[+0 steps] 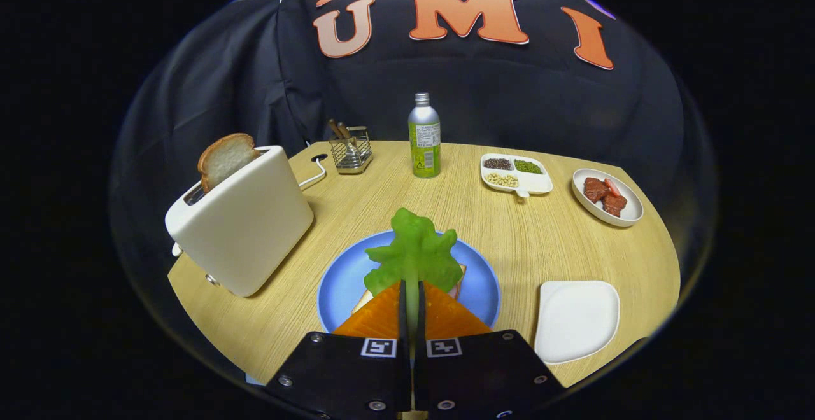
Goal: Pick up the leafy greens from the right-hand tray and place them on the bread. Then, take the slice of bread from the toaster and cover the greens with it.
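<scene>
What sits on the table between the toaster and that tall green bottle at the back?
In the gripper view, a small wire caddy holding brown utensils stands between the toaster and the bottle, with bare wooden table on both sides of it.

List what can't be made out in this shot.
- Bread on the blue plate: mostly hidden in the gripper view by the leafy greens and the hand-held gripper, shut on their stem.
- Toaster slot: the bread slice's lower part sits inside.
- Bottle label: too small.
- Wire holder contents: too small to identify.
</scene>
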### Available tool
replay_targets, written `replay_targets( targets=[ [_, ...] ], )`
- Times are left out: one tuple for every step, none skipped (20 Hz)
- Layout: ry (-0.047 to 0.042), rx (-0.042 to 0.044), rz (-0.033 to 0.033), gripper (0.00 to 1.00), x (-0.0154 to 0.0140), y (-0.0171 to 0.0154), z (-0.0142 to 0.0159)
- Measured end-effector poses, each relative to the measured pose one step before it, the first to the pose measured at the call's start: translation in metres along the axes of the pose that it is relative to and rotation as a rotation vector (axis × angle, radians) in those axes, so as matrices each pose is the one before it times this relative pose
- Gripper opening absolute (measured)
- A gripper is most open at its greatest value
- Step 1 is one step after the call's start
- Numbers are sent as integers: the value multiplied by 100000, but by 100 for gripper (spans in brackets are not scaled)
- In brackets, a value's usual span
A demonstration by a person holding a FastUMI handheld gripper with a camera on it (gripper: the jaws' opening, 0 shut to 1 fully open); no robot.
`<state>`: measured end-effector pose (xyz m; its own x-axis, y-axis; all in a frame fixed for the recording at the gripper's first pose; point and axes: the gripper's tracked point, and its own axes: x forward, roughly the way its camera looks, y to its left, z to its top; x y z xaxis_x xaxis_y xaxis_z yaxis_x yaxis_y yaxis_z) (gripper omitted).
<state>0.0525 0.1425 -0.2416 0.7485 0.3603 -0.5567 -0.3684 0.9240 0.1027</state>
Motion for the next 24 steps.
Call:
replay_targets(
  targets=[
    [818,-660,43,3,232,175,-326],
    [974,-692,-68,3,339,81,-442],
    [806,-771,-490,3,305,53,-318],
    [781,-796,-893,3,240,-86,-269],
    [511,-715,-951,3,90,-130,-350],
    [655,-360,-642,4,226,-105,-308],
    [1117,119,-497,4,141,-120,-229],
    [1022,463,6,7,98,-81,-213],
    [656,820,153,9,38,-100,-155],
    [-90,349,-669,12,-44,-170,42],
    [-320,-229,-1129,14,46,-305,120],
    [-334,-493,-772,19,0,-145,31],
    [-459,-570,-1162,21,-73,-144,69],
    [-793,-876,-756,25,-11,-115,48],
    [-583,-796,-300,27,-209,-8,123],
    [-431,-565,-375,30,-66,-18,89],
    [11,-178,-261,34,-146,-44,-51],
    [112,289,-478,37,-180,-130,1],
    [-85,725,-263,40,-105,-57,94],
    [65,1010,-740,48,-126,-124,204],
    [-560,971,39,54,-306,-76,259],
    [-1314,994,-135,67,-179,52,590],
    [-946,553,-679,72,-242,-103,511],
    [-984,327,-1047,78,-207,-71,559]
  ],
)
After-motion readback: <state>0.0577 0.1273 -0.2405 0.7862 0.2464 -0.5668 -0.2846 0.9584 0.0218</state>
